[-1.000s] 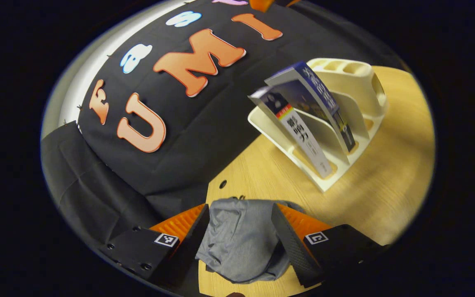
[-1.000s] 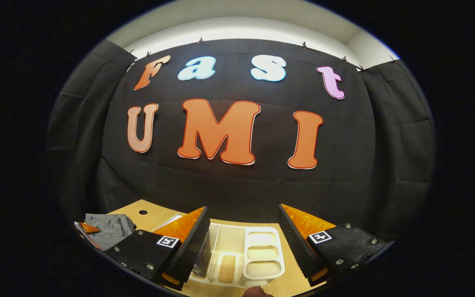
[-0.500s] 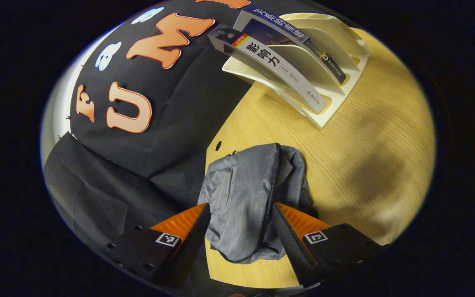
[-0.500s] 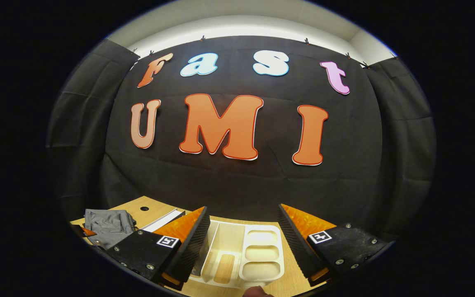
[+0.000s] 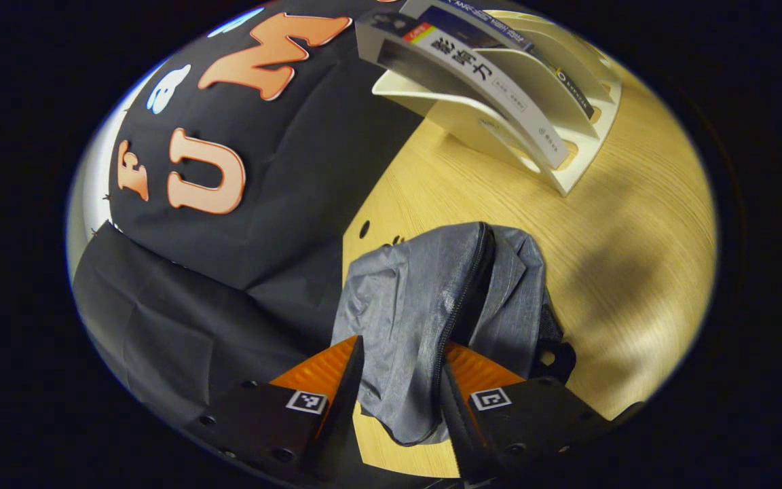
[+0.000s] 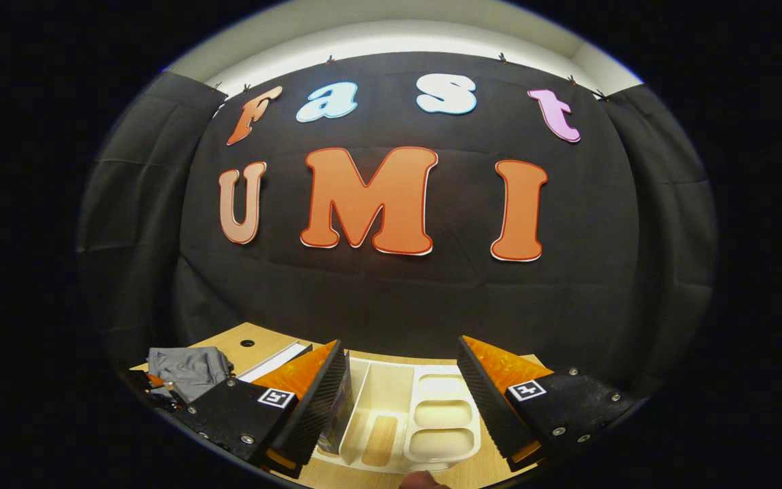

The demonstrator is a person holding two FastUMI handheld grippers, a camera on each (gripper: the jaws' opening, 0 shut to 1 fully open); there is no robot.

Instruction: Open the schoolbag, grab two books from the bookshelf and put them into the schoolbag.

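Note:
The grey schoolbag [image 5: 425, 299] lies crumpled on the wooden table [image 5: 635, 204], its zip closed and running up the middle. My left gripper [image 5: 401, 370] straddles the bag's near end with fabric filling the narrowed gap, and the cloth looks unpinched. The white bookshelf [image 5: 567, 176] stands beyond with a white-spined book [image 5: 486, 75] and a blue book [image 5: 499, 34] leaning in it. In the right gripper view my right gripper [image 6: 401, 380] hangs open over the bookshelf [image 6: 425, 414], holding nothing. The schoolbag [image 6: 187, 367] shows at the far left there.
The black cloth wall rises close behind the table's back edge. A small round hole [image 5: 364, 229] sits in the tabletop by the bag. The bookshelf's front has three shallow cups [image 6: 438, 411]. Bare wood lies to the bag's right.
My left gripper has come down over the bag and its fingers have narrowed around the fabric. The right gripper has barely drifted above the bookshelf.

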